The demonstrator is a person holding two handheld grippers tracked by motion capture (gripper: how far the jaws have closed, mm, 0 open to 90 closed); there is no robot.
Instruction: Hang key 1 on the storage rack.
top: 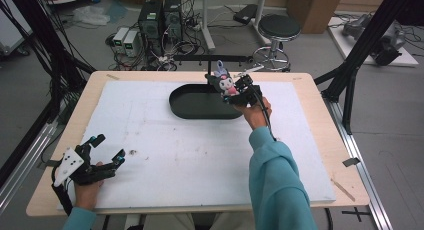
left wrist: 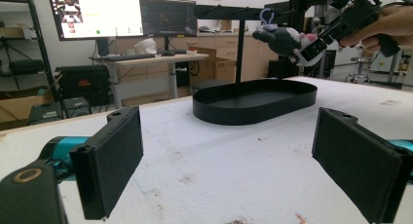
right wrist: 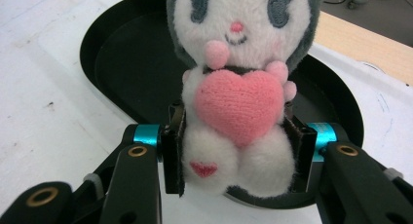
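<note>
Plush toy [right wrist: 238, 102] hangs above tray's [top: 180, 107] right rim.

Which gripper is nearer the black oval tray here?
Right. The right gripper, shut on the plush toy, is held above the black oval tray's right end. The left gripper is open near the table's front left corner, well away.

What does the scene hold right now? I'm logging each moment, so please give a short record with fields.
held thing: plush toy, white body, dark hood, pink heart on its chest
right gripper: shut on the toy's lower body, above the tray
tray: black, oval, nothing visible inside, on the white board
left gripper: open, holding nothing, near corner of the board
toy against tray: held above it, not touching
</note>
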